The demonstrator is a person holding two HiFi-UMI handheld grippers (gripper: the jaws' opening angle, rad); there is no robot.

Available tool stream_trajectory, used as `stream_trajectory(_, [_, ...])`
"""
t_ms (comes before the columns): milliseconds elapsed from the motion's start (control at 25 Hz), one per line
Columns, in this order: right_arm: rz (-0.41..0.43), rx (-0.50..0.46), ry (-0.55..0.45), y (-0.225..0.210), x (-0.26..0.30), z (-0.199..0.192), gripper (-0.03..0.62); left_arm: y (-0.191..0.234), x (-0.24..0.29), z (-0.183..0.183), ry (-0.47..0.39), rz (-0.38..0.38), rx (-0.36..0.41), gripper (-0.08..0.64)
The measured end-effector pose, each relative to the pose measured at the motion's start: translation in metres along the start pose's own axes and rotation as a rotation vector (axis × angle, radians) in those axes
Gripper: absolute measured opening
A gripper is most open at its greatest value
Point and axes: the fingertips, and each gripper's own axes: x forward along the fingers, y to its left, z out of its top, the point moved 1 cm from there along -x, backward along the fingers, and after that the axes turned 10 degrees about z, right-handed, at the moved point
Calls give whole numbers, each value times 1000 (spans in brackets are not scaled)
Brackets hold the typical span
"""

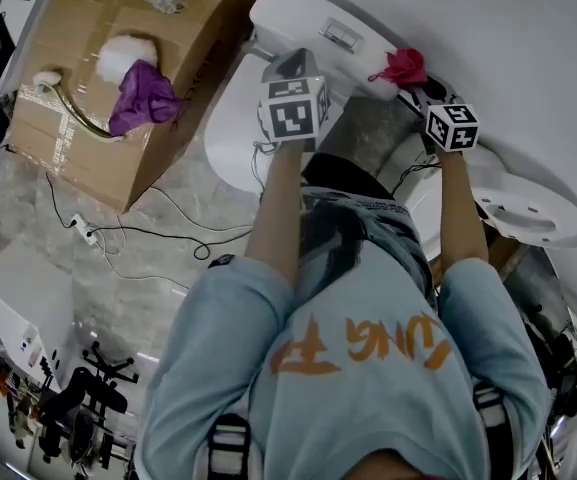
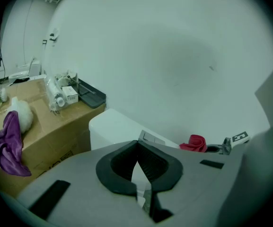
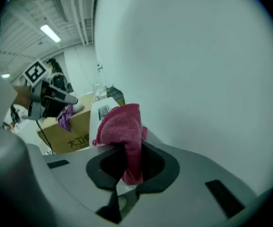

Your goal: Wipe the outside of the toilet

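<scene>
**A:** While the right gripper (image 3: 128, 162) is clamped on the red cloth (image 3: 123, 126), where's the toilet (image 1: 230, 118)?

**B:** Right under both grippers. The tank lid (image 1: 303, 13) is at the wall with the flush button (image 1: 340, 35) on it. The cloth sticks up bunched out of the jaws, over the tank's right end. Can't tell if it touches. I'd say it's held there to start wiping the lid.

**A:** Left gripper (image 2: 138, 167)?

**B:** Jaws together, only a sliver between them, nothing held. It hovers over the tank near the button, probably just parked clear of the cloth.

**A:** Clutter?

**B:** Cardboard box (image 1: 118, 118) beside the toilet, purple cloth (image 1: 143, 96) lying on top, well apart from the grippers. A spare, I'd guess.
</scene>
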Motion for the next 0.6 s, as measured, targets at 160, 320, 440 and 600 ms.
stream_trajectory(160, [12,106,-98,4,-11,16,63,21,-5,-1,-10,29,-48,17])
stream_trajectory(320, [46,96,-178,23,1,56,63,47,-9,-5,-12,57,-95,17])
stream_trajectory(440, [103,31,-191,49,27,85,63,65,-13,-8,-21,75,-132,17])
stream_trajectory(600, [218,-70,-166,81,71,125,63,86,-17,-10,-49,116,-211,17])
